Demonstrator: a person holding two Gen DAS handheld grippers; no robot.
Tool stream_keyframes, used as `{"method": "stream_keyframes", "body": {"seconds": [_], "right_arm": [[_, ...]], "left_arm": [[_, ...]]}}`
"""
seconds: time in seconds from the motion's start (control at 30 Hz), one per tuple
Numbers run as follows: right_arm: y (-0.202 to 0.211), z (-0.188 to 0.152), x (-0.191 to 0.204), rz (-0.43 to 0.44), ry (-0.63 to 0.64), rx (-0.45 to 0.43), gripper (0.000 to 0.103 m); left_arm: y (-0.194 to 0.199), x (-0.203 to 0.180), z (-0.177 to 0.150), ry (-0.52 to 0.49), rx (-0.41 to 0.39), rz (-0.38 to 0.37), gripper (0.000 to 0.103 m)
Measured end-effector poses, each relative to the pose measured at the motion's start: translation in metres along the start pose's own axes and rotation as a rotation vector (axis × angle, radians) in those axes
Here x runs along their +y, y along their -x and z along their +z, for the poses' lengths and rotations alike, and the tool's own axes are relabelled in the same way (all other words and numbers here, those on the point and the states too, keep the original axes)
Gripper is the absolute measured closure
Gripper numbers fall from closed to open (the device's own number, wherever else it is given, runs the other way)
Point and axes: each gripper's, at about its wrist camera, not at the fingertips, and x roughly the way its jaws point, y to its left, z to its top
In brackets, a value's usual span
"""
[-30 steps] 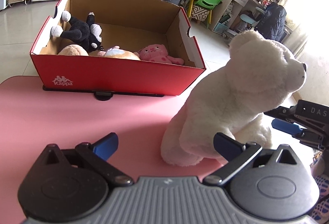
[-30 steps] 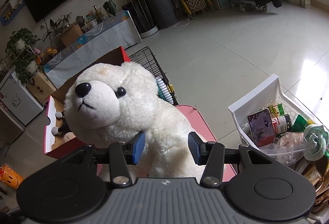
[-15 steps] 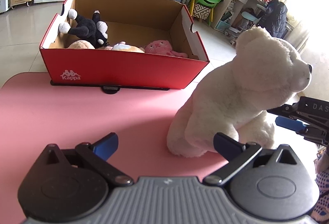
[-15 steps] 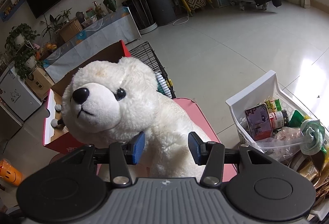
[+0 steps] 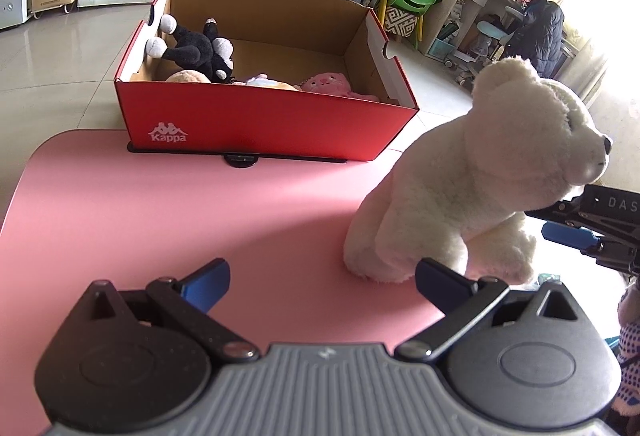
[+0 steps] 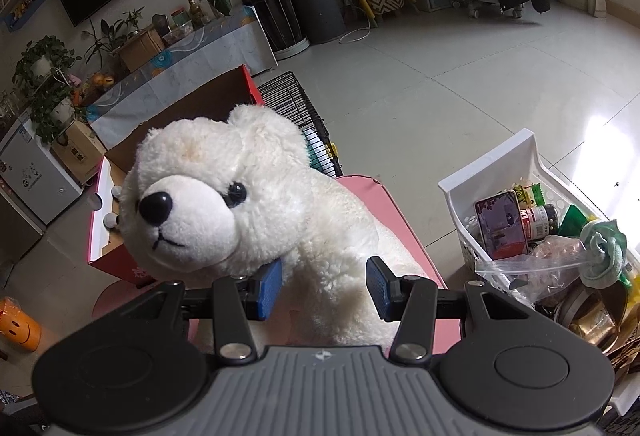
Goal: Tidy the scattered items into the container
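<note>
White plush bear [image 5: 472, 171] sits upright at right edge of pink table [image 5: 160, 220]. Right gripper [image 6: 324, 290] jaws wide, one either side of bear's chest, contact unclear. Left gripper [image 5: 320, 282] jaws wide, holding nothing, over near edge. Red shoebox [image 5: 256, 123] at far edge holds black plush [image 5: 196, 51], pink plush [image 5: 328, 83].

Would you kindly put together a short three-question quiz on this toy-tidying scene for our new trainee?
1. True or false: the white plush bear is already inside the red shoebox.
2. Which tongs straddle the bear's chest: A) left tongs, B) right tongs?
3. Fill in: the bear sits on the ____ table.

Key:
1. False; it sits on the table, apart from the box.
2. B; both pairs stand open, and the left ones have nothing between them.
3. Pink.
</note>
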Motion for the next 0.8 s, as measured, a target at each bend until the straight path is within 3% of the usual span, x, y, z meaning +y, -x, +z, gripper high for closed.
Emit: {"method": "stream_keyframes", "body": {"seconds": [0.8], "right_arm": [[0.033, -0.045, 0.030, 0.109, 0.110, 0.018, 0.056]], "left_arm": [[0.034, 0.015, -0.016, -0.005, -0.023, 0.036, 0.000]]}}
